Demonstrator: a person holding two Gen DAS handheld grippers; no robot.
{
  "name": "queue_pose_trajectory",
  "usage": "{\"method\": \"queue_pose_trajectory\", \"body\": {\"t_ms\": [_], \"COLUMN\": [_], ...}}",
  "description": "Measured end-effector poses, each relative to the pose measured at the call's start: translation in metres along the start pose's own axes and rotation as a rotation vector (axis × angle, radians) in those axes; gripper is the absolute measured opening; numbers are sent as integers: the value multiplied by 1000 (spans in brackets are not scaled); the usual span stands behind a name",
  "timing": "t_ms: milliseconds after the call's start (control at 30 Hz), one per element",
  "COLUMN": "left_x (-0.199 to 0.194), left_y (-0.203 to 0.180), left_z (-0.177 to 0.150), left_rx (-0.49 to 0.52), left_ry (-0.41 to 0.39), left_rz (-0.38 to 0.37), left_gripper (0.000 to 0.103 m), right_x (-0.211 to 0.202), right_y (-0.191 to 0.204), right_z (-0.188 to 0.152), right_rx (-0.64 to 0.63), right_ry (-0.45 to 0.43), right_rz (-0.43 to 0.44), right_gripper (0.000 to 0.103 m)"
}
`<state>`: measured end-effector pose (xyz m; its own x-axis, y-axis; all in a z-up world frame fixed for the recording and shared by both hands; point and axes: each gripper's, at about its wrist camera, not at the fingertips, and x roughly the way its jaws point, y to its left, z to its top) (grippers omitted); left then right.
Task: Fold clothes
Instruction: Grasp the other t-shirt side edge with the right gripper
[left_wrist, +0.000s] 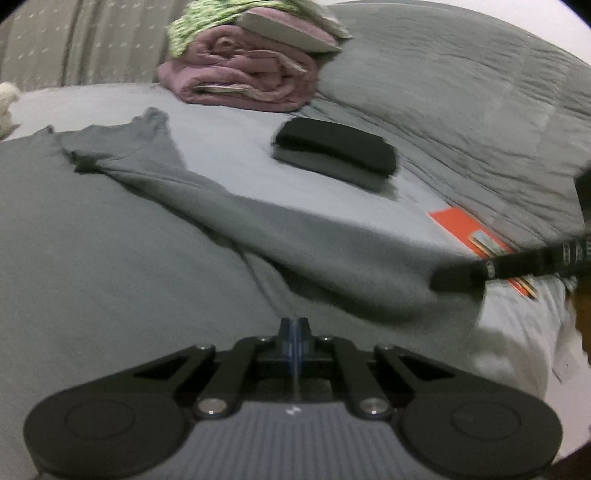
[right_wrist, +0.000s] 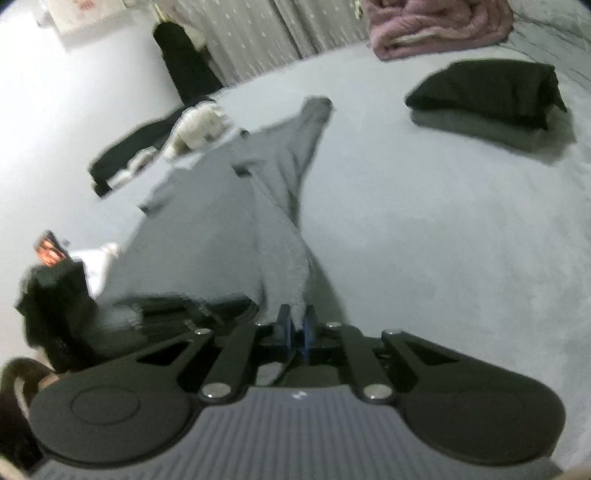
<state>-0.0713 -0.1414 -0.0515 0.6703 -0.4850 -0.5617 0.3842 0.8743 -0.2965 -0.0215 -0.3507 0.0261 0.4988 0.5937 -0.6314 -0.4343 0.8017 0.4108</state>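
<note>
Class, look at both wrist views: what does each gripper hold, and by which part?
The right gripper pinches the grey garment at a bunched edge. The left gripper is shut at that garment's near edge; whether it holds cloth cannot be told.

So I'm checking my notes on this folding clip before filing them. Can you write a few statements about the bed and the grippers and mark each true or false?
1. The right gripper is shut on a fold of the grey shirt. True.
2. The black folded garment lies on top of a folded grey one. True.
3. The left gripper is wide open. False: its fingers are together.
4. The pink blanket is spread flat over the bed. False: it is bundled up, with a green patterned cloth on top.
5. The orange card lies on the grey shirt. False: it lies on the bed sheet beside it.
</note>
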Motion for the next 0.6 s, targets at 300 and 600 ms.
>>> {"method": "queue_pose_trajectory", "body": {"t_ms": [300,600], "left_x": [-10,-48], "left_y": [-40,-30], "left_z": [-23,-17], "left_rx": [135,206], "left_ry": [78,338], "left_rz": [-181,-381], "left_gripper": [0,8], "right_x": [8,30], "right_y": [42,70], "right_z": [-2,-4], "right_rx": [-171,-290], "right_ry": [55,129], "right_rz": [37,155], "right_gripper": [7,8]}}
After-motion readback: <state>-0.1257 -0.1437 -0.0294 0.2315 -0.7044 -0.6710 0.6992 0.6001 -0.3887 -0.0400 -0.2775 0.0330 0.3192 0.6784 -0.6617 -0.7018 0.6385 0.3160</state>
